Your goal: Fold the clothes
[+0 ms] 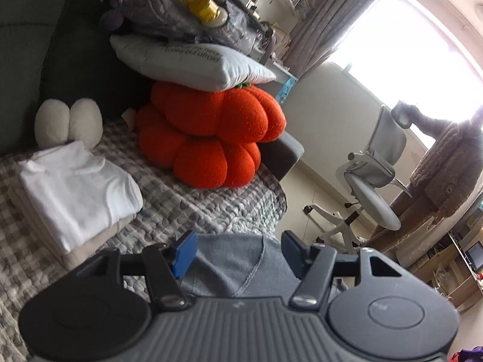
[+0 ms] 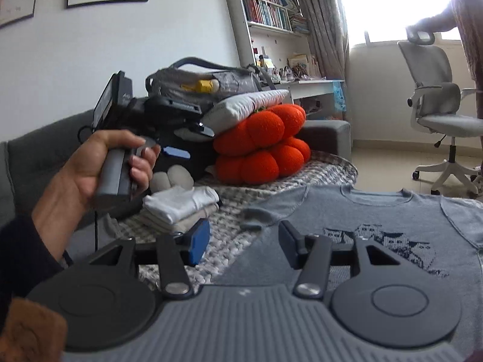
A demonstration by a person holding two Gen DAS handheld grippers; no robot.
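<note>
Two hand-held grippers are raised above a grey knitted sweater with a dark cat motif (image 2: 377,238), which is spread flat, front side up, on a grey-and-white checked quilted cover (image 2: 229,232). The left gripper (image 1: 238,249) is seen with its jaws apart and nothing between the blue pads; only a sleeve and seam of the sweater lie below it. The right gripper (image 2: 244,241) is likewise parted and empty, hovering over the sweater's near edge. In the right wrist view the left device is held off the cloth by a bare hand (image 2: 99,163) in a dark sleeve.

The sweater's long axis is judged to run from the near hem away to the round neckline, which points toward the pale office chair (image 2: 437,114); the sleeves are laid out sideways. It appears to have been laid flat so that the first fold can be started, none being visible yet.

A folded white garment (image 1: 78,193) is stacked on a folded beige one just beside the sweater, probably so that finished pieces are kept together and out of the working area. Behind the stack, orange pumpkin-shaped plush cushions (image 1: 211,138) are piled under a grey pillow.
</note>
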